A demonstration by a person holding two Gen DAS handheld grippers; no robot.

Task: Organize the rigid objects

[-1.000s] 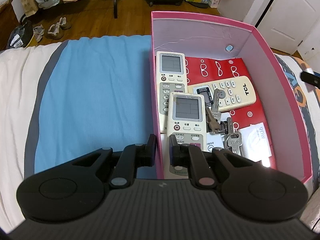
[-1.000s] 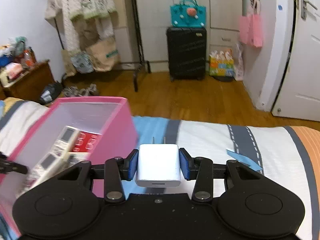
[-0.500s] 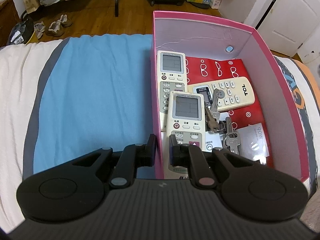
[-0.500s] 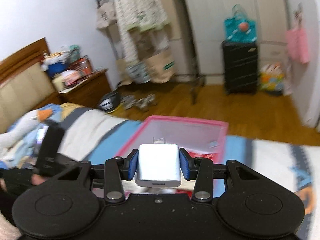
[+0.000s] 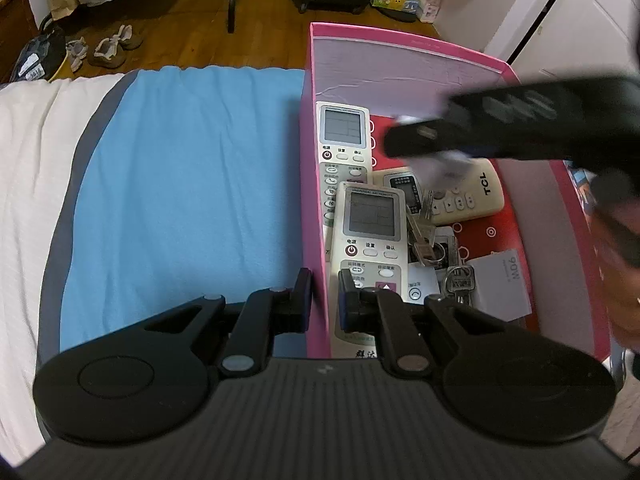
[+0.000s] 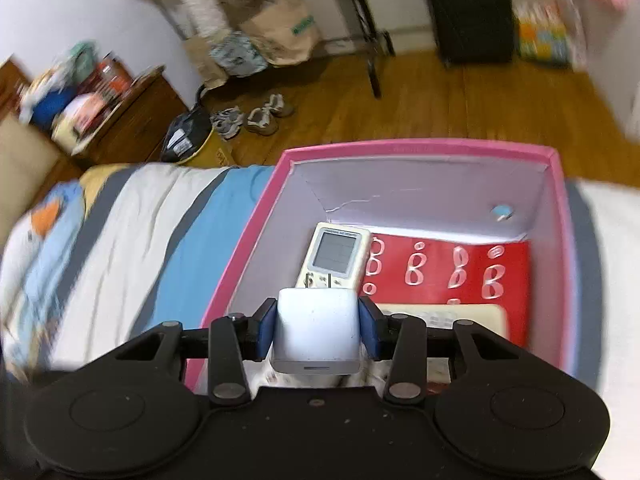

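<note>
A pink box [image 5: 316, 200] stands on the bed and holds three white remotes [image 5: 372, 232], keys [image 5: 460, 280] and a white adapter [image 5: 504, 284]. My left gripper [image 5: 325, 298] is shut on the box's left wall near its front corner. My right gripper [image 6: 316, 326] is shut on a white charger plug [image 6: 316, 328] and holds it above the inside of the box [image 6: 256, 236], over the remotes [image 6: 336, 256]. In the left wrist view the right gripper [image 5: 500, 124] shows as a blurred black shape over the box.
The box sits on a bed with a blue blanket [image 5: 180, 184] and a white striped sheet [image 6: 132, 232]. Beyond the bed are wood floor, shoes [image 5: 108, 46], paper bags, a black suitcase [image 6: 468, 8] and a wooden nightstand [image 6: 120, 120].
My right gripper has swung left with the charger plug, from beside the box to above its inside. My left gripper has kept its hold on the box wall.
</note>
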